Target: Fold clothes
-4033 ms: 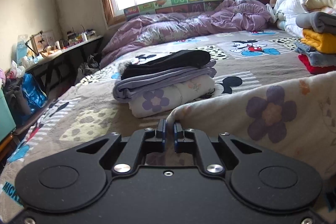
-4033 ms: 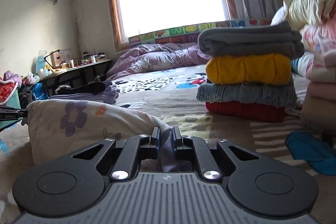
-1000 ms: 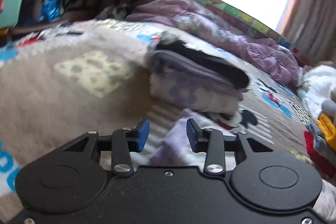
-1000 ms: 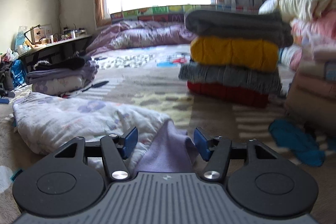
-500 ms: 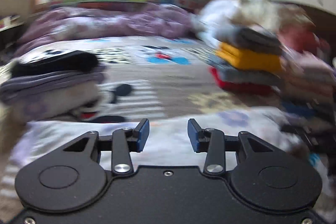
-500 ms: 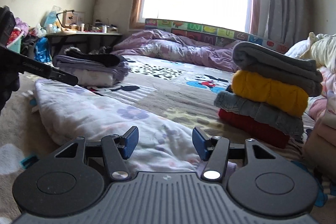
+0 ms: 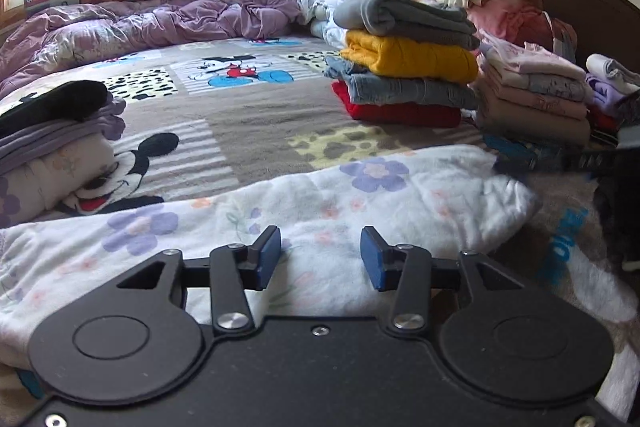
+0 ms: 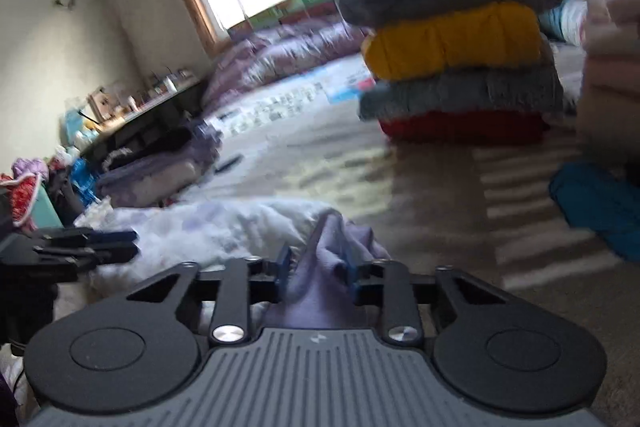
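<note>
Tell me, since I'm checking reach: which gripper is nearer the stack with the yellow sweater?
Right. The right gripper faces the stack with the yellow sweater across bare bedspread; the left gripper sits farther back, with the floral garment between.

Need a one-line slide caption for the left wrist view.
Left tongs open over a floral garment on the bed, folded stacks behind.

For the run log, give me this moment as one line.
stage: folding floral garment on bed | left gripper: open above it | right gripper: closing on lilac edge
</note>
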`<state>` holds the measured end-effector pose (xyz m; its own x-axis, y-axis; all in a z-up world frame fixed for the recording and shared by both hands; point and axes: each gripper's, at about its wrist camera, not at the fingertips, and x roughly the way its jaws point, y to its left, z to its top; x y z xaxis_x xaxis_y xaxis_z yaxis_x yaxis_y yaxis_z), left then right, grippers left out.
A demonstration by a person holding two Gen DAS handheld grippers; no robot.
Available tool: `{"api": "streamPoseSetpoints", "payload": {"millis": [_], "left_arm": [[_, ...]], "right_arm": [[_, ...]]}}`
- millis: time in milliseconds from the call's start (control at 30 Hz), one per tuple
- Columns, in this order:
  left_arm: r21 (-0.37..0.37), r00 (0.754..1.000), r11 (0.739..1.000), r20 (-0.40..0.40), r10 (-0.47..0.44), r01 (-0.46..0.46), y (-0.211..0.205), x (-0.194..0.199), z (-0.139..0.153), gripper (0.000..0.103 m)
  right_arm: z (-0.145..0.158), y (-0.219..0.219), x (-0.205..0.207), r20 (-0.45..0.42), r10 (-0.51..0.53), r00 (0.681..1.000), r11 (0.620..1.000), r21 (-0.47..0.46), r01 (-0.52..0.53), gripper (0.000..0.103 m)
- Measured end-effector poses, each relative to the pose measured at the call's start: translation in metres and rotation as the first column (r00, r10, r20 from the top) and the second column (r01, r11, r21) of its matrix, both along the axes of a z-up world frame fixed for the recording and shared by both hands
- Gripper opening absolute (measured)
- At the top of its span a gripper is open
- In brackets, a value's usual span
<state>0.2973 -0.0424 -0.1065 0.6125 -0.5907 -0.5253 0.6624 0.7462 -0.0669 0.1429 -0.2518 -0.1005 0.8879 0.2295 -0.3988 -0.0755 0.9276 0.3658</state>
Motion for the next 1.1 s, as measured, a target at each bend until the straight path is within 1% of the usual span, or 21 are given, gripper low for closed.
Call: {"api": "streamPoseSetpoints", "payload": {"millis": [33,67,100,133,167,233,300,333,367,433,500,533,633,700,733,767,800,833,867,1033,1100], "left_arm": [[0.004,1.0,1.0,-0.001,-0.003,0.003,0.0,0.0,0.0,0.043],[0.007,1.0,1.0,-0.003,-0.007,0.007,0.001,0.0,-0.001,0.043],[0.006,1.0,1.0,-0.007,-0.008,0.008,0.003,0.0,-0.001,0.043],[0.004,1.0,1.0,-0.011,-0.008,0.008,0.004,0.0,-0.001,0.043],[0.002,1.0,1.0,-0.014,-0.009,0.009,0.005,0.001,-0.001,0.043],[0.0,1.0,1.0,-0.02,-0.009,0.009,0.006,0.001,-0.001,0.043],[0.007,1.0,1.0,-0.019,-0.008,0.008,0.005,0.0,-0.002,0.043],[0.01,1.0,1.0,-0.019,-0.008,0.008,0.004,0.0,-0.003,0.043],[0.013,1.0,1.0,-0.019,-0.008,0.008,0.004,0.0,-0.003,0.043],[0.014,1.0,1.0,-0.019,-0.007,0.007,0.004,-0.001,-0.003,0.043],[0.012,1.0,1.0,-0.022,-0.004,0.004,0.005,-0.001,-0.003,0.043],[0.011,1.0,1.0,-0.023,-0.003,0.003,0.005,-0.001,-0.004,0.043],[0.011,1.0,1.0,-0.024,-0.006,0.006,0.006,-0.002,-0.004,0.043],[0.014,0.999,1.0,-0.032,-0.006,0.006,0.005,-0.001,-0.004,0.043],[0.016,0.999,1.0,-0.04,-0.003,0.003,0.006,-0.001,-0.005,0.043],[0.018,0.999,1.0,-0.048,0.001,0.0,0.006,0.0,-0.005,0.043],[0.023,0.999,1.0,-0.051,0.011,-0.01,0.006,0.001,-0.006,0.043],[0.031,0.999,0.999,-0.048,0.025,-0.023,0.007,0.0,-0.006,0.043],[0.038,0.998,0.999,-0.045,0.036,-0.034,0.008,0.0,-0.006,0.043],[0.032,0.995,0.996,-0.051,0.086,-0.084,0.014,0.002,-0.009,0.045],[0.037,0.995,0.996,-0.045,0.088,-0.086,0.013,0.002,-0.01,0.045]], "right_arm": [[0.006,0.002,-0.005,0.04,-0.018,0.999,0.999,-0.034,0.019,0.026],[0.008,-0.004,-0.007,0.044,-0.05,0.998,0.999,-0.019,0.051,0.028],[0.009,-0.01,-0.008,0.047,-0.082,0.996,0.997,-0.004,0.082,0.047],[0.003,-0.017,-0.005,0.009,-0.075,0.997,0.996,0.052,0.074,0.059],[-0.003,-0.024,-0.001,-0.028,-0.065,0.997,0.992,0.108,0.068,0.066],[-0.009,-0.021,0.003,-0.067,-0.025,0.997,0.992,0.125,0.033,0.054],[-0.008,-0.01,0.002,-0.053,-0.009,0.999,0.996,0.085,0.013,0.022],[-0.007,-0.006,0.001,-0.041,-0.001,0.999,0.998,0.066,0.004,0.017],[-0.004,-0.002,-0.001,-0.015,-0.012,1.0,0.999,0.052,0.013,0.016],[0.008,0.004,-0.008,0.085,-0.002,0.996,1.0,0.003,0.002,0.016],[0.022,0.013,-0.016,0.188,0.018,0.982,0.995,-0.102,0.001,0.016],[0.025,0.015,-0.016,0.216,0.033,0.976,0.993,-0.121,-0.007,0.016],[0.016,0.008,-0.001,0.126,0.034,0.991,0.998,-0.064,-0.026,0.021],[0.008,0.0,0.003,0.083,0.025,0.996,0.999,0.02,-0.026,0.047],[0.004,-0.005,0.005,0.061,0.021,0.998,0.998,0.062,-0.025,0.051],[0.005,-0.008,0.008,0.085,0.02,0.996,0.995,0.097,-0.028,0.05],[0.005,-0.012,0.01,0.109,0.017,0.994,0.991,0.131,-0.031,0.047],[0.006,-0.015,0.013,0.132,0.013,0.991,0.986,0.165,-0.035,0.04],[0.003,-0.013,0.017,0.118,0.019,0.993,0.987,0.157,-0.038,0.03],[-0.008,-0.002,0.038,0.047,0.047,0.998,0.992,0.115,-0.052,0.029],[-0.011,-0.004,0.039,0.026,0.022,0.999,0.996,0.088,-0.024,0.028]]}}
